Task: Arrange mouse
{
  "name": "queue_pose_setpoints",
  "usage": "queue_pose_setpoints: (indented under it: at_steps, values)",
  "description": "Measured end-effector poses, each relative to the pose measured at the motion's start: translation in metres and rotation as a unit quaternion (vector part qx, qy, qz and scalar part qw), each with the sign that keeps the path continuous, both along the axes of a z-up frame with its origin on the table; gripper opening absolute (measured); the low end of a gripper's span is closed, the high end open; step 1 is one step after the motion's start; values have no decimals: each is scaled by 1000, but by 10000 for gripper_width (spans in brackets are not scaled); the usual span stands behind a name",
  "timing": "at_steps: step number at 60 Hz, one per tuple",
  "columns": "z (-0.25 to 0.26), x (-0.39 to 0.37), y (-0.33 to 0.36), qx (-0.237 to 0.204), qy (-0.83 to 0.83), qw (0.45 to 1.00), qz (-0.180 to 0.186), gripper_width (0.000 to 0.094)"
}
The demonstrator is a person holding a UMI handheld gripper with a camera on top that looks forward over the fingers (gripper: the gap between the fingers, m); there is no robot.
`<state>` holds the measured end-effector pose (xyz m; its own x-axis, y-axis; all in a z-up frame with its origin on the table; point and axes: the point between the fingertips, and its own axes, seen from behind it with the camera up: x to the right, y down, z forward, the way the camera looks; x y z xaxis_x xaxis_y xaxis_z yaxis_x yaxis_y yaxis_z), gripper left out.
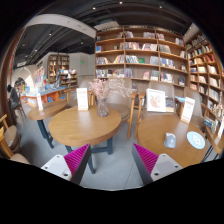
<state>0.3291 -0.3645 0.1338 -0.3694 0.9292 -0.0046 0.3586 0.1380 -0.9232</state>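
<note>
The gripper (111, 160) is held high and looks out level over the room, and its two fingers with the magenta pads (76, 157) stand wide apart with nothing between them: the jaws are released. I judge that this pose is for approaching or searching, because the fingers are well above any table and touch nothing.

Just beyond the fingers, a little to the left, stands a round wooden table (85, 127). It carries a vase with pale flowers (101, 95) near its far side and a white upright sign card (82, 98) to the left of the vase. To the right there is another wooden table (170, 132) with a white plate (196, 140) and a small glass-like thing beside it.

Far behind, long bookshelves (140, 58) fill the wall, so the place seems to be a library or a book café.

The mouse I cannot find on either table; it is hidden or too small to tell.
</note>
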Motion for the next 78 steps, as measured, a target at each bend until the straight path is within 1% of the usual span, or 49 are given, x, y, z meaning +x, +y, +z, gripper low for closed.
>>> queue_pose_setpoints:
  at_steps: [10,32,43,50,64,78]
  values:
    - [-4,-12,30,8,-3,1000,-27,855]
    - [-33,-55,148,30,-18,991,-129,855]
    - [-45,-68,196,34,-29,984,-170,857]
    - [-52,-76,213,34,-35,982,-183,856]
    - [-69,-89,235,39,-46,978,-198,856]
    - [-88,-124,247,39,-56,975,-211,854]
